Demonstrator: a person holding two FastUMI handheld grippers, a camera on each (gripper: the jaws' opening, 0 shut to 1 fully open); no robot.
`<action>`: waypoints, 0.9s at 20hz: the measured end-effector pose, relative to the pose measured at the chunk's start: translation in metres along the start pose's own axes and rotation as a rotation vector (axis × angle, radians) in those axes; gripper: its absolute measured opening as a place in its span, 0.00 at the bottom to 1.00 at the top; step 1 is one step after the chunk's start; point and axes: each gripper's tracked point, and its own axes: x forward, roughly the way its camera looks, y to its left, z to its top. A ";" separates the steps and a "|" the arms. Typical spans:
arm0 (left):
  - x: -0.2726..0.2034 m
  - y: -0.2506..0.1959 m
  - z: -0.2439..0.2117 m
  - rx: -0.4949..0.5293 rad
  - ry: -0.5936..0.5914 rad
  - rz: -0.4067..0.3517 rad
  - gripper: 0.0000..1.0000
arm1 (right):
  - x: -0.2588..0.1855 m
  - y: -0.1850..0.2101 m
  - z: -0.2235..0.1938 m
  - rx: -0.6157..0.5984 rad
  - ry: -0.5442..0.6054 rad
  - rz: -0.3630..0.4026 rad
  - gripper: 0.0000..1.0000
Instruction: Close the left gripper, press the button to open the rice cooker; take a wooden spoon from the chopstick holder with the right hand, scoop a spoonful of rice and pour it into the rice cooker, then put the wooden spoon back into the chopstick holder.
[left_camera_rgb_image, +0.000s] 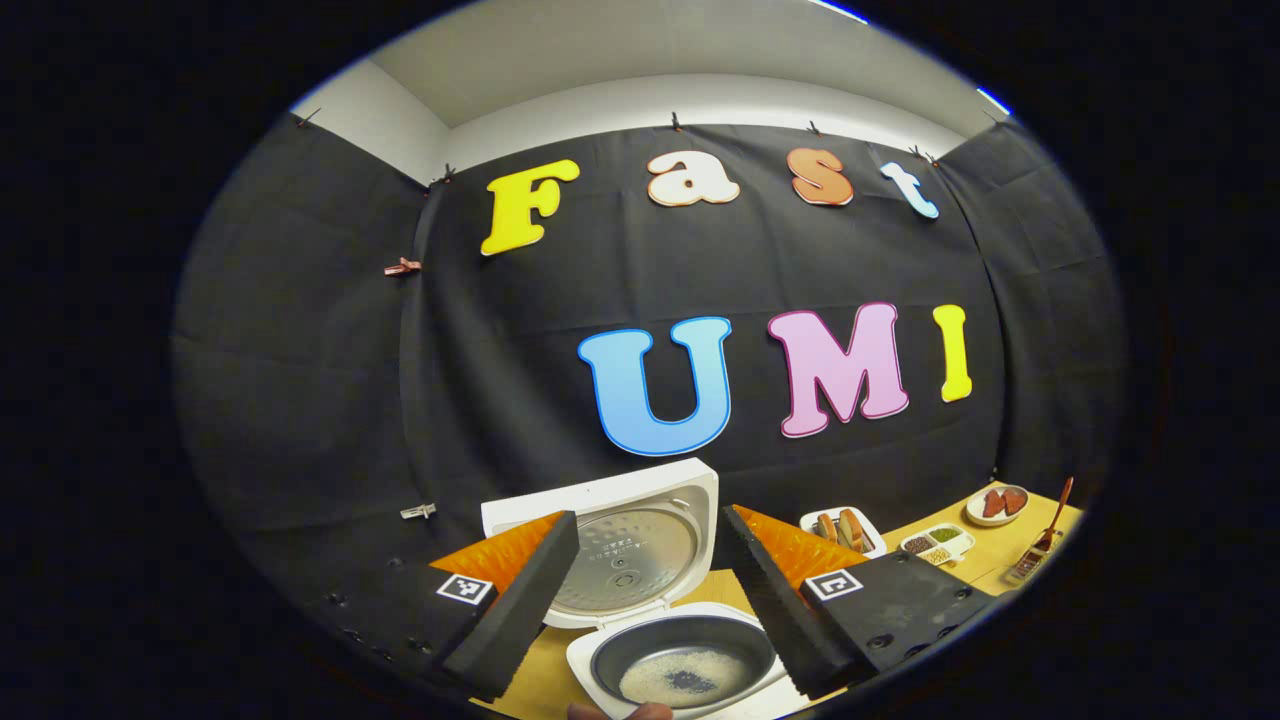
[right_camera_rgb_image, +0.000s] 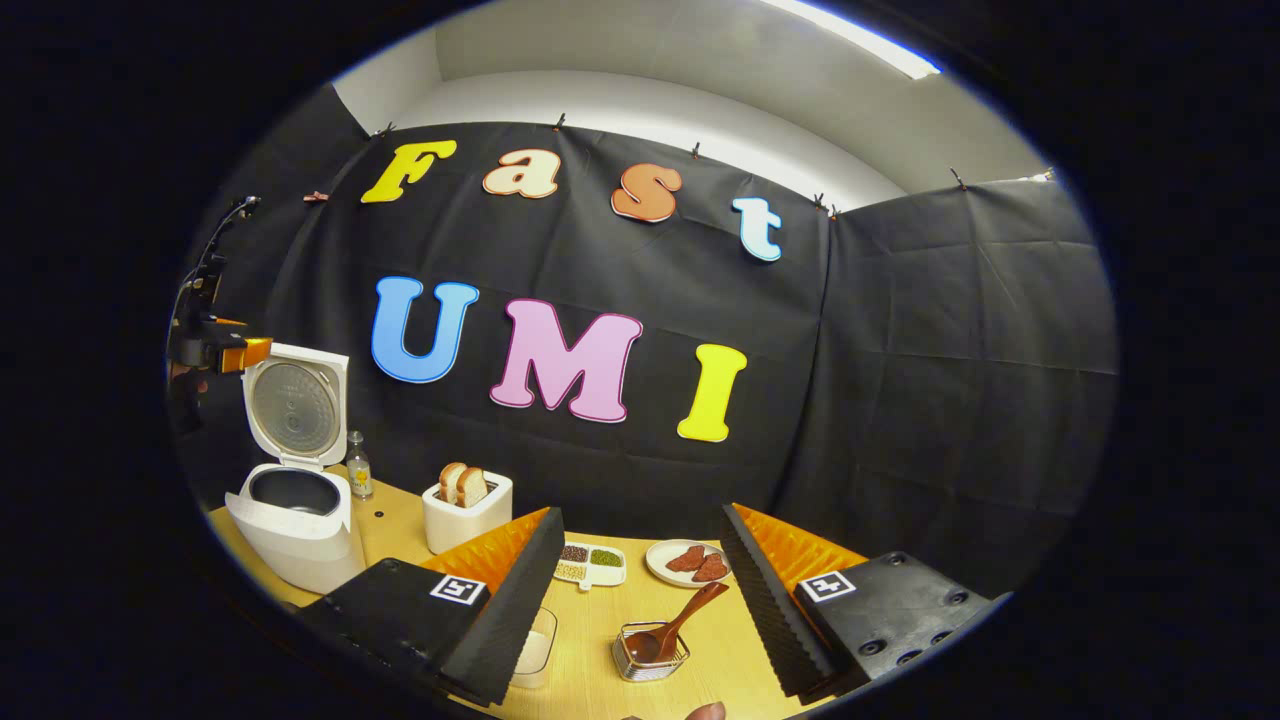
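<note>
The white rice cooker (left_camera_rgb_image: 600, 680) stands open, lid (left_camera_rgb_image: 625, 545) upright, with a thin layer of rice in its dark pot (left_camera_rgb_image: 685, 665). My left gripper (left_camera_rgb_image: 648, 518) hovers over it, open, nothing between its fingers. In the right gripper view the cooker (right_camera_rgb_image: 295, 530) is at the far left, and the left gripper (right_camera_rgb_image: 215, 350) hangs above its lid. My right gripper (right_camera_rgb_image: 640, 515) is open above the table. Below it, the wooden spoon (right_camera_rgb_image: 685, 620) rests bowl-down in the wire chopstick holder (right_camera_rgb_image: 650, 658), handle leaning up to the right. A clear rice container (right_camera_rgb_image: 535, 645) is half hidden behind the left finger.
A white toaster (right_camera_rgb_image: 467, 510) with bread, a small bottle (right_camera_rgb_image: 358, 465), a divided seed dish (right_camera_rgb_image: 590, 563) and a plate of red slices (right_camera_rgb_image: 688, 562) stand along the back of the wooden table (right_camera_rgb_image: 600, 620). The booth's cloth wall is close behind them.
</note>
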 end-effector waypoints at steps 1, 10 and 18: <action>-0.006 -0.005 0.002 -0.007 0.003 0.010 1.00 | 0.004 -0.008 -0.007 0.010 0.011 0.012 0.98; -0.061 -0.074 0.003 -0.043 0.057 0.068 0.97 | 0.062 -0.070 -0.131 0.165 0.267 0.097 0.98; -0.103 -0.121 -0.005 -0.027 0.130 0.154 0.97 | 0.111 -0.066 -0.237 0.316 0.459 0.240 0.93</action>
